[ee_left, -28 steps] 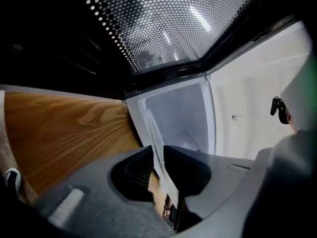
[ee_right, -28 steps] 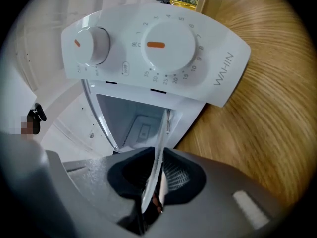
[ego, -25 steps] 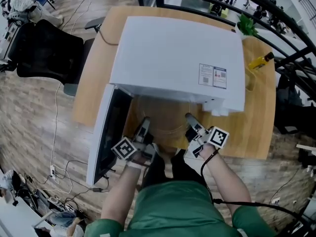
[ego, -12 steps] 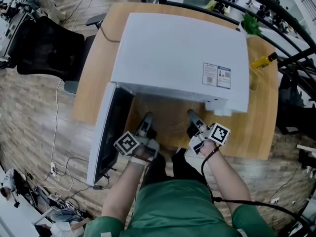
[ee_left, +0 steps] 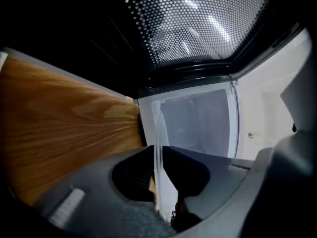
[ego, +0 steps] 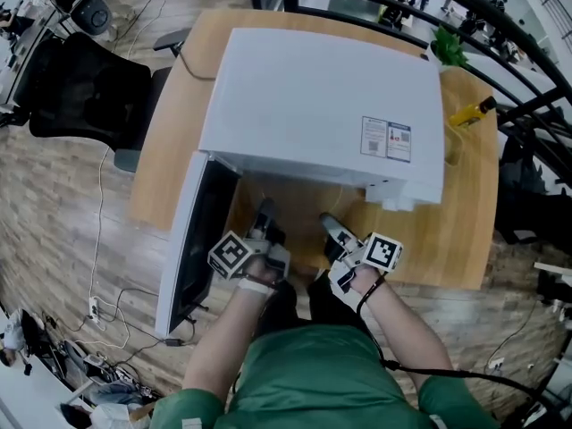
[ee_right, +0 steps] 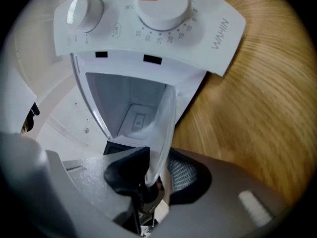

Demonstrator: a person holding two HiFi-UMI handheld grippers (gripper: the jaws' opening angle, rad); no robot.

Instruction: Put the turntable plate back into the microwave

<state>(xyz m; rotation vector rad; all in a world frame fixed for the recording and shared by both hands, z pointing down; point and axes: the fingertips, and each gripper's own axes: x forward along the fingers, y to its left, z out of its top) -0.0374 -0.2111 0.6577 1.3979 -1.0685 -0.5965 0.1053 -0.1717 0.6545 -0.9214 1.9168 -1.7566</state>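
A clear glass turntable plate [ego: 298, 222] hangs level in front of the open white microwave [ego: 313, 105], between my two grippers. My left gripper [ego: 264, 211] is closing, and its pads press on the plate's left rim [ee_left: 158, 128]; the left gripper [ee_left: 157, 168] faces the white cavity [ee_left: 198, 123]. The jaws of my right gripper [ego: 329, 224] are opening. The plate's right rim [ee_right: 166, 125] still lies between the right gripper's [ee_right: 156, 175] jaws, with a gap to the meshed pad. The dial panel [ee_right: 148, 24] is above the cavity.
The microwave door [ego: 192, 248] hangs open to the left, beside my left gripper. The wooden table [ego: 465, 213] carries a yellow bottle [ego: 472, 110] and a green plant [ego: 447, 45] at the far right. A black office chair [ego: 80, 88] stands to the left.
My right gripper has drawn back toward the person and a little left. The left gripper has stayed at the plate's left rim.
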